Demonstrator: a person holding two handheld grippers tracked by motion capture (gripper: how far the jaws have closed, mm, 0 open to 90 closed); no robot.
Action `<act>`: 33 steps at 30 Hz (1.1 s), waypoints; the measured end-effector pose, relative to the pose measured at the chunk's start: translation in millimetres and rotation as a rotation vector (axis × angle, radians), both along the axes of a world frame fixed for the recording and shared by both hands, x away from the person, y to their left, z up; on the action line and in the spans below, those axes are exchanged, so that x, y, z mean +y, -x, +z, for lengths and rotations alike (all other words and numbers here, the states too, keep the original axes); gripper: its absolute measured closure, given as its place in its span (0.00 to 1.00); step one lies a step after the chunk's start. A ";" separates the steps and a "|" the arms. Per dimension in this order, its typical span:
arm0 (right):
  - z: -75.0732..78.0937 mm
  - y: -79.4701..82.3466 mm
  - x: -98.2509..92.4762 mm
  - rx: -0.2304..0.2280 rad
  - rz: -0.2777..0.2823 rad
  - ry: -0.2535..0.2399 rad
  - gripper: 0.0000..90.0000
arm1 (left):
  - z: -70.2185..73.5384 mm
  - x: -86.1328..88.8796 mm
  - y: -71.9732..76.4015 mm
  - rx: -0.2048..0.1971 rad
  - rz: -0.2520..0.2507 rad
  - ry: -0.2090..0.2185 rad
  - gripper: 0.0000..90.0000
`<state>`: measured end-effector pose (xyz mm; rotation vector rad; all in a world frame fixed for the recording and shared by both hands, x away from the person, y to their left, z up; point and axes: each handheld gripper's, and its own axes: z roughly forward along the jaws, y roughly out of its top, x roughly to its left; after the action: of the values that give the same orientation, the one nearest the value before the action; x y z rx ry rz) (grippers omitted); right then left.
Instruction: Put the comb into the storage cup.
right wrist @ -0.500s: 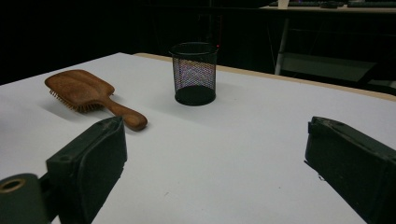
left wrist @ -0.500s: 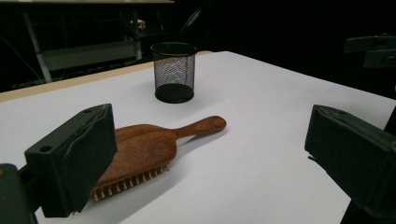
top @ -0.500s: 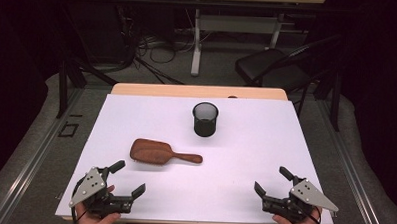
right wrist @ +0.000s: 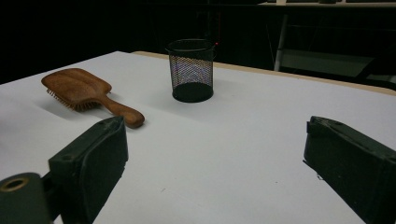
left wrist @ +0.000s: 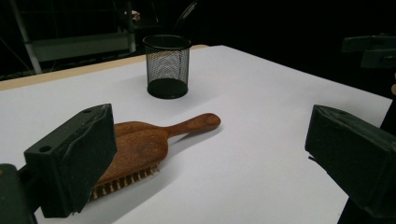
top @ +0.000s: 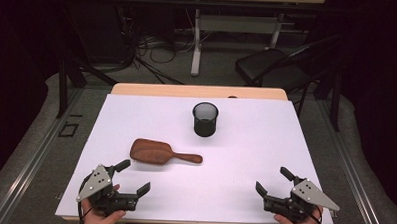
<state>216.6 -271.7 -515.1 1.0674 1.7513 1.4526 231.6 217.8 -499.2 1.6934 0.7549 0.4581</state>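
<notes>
A brown wooden hairbrush [top: 162, 153] lies bristles down on the white table [top: 245, 143], its handle pointing right. Behind it stands a black mesh cup [top: 205, 119], upright. My left gripper [top: 133, 177] rests at the near left edge, open, nothing between its jaws. The left gripper view has the hairbrush [left wrist: 144, 144] just beyond the left jaw and the mesh cup [left wrist: 167, 66] farther back. My right gripper [top: 273, 179] rests at the near right edge, open with nothing in it. From it the hairbrush [right wrist: 88, 93] sits at the left and the cup [right wrist: 192, 70] in the middle.
A wooden strip [top: 197, 91] runs along the table's far edge. Beyond it are a black chair [top: 273, 67], cables on the floor and another table's legs [top: 196, 42].
</notes>
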 end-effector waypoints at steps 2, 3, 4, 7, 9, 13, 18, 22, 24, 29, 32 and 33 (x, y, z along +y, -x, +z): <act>0.2 0.3 0.0 0.000 -0.002 0.004 0.07 | 1.6 -3.1 -1.9 0.012 -0.009 -0.029 0.03; 0.1 0.3 0.7 0.002 -0.003 0.002 0.08 | 2.9 -5.1 -3.1 0.016 -0.003 -0.041 0.03; -0.2 -0.8 1.4 0.003 -0.004 0.012 0.08 | 4.1 -7.0 -4.6 0.019 0.002 -0.047 0.03; -0.9 -2.7 2.7 0.003 -0.006 0.013 0.08 | 7.5 -12.1 -10.0 0.035 0.024 -0.070 0.03; -1.0 -2.8 4.6 0.009 -0.004 0.013 0.08 | 8.4 -14.8 -16.3 0.064 0.052 -0.089 0.03; -1.6 -4.1 5.8 0.005 -0.008 0.014 0.08 | 10.1 -14.7 -23.6 0.106 0.064 -0.076 0.04; -3.5 -8.4 6.5 0.019 -0.005 0.009 0.08 | 17.9 -15.3 -38.0 0.140 0.089 -0.055 0.17; -4.5 -11.3 7.3 0.022 -0.003 0.012 0.08 | 22.3 -17.6 -43.3 0.155 0.086 -0.044 0.18; -4.2 -11.7 7.9 0.023 -0.003 0.009 0.08 | 25.1 -20.2 -46.6 0.158 0.091 -0.052 0.21; -3.6 -10.5 10.5 0.021 0.004 0.021 0.08 | 29.7 -29.4 -55.3 0.186 0.083 -0.047 0.34; -3.6 -9.7 12.7 0.018 0.007 0.025 0.08 | 31.1 -36.3 -59.8 0.190 0.093 -0.062 0.39; -3.9 -9.7 12.9 0.017 0.008 0.032 0.08 | 31.3 -38.6 -61.7 0.191 0.097 -0.066 0.40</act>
<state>226.3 -258.8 -519.0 1.0602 1.7863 1.4192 293.3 179.2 -467.9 1.7848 0.9733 0.3958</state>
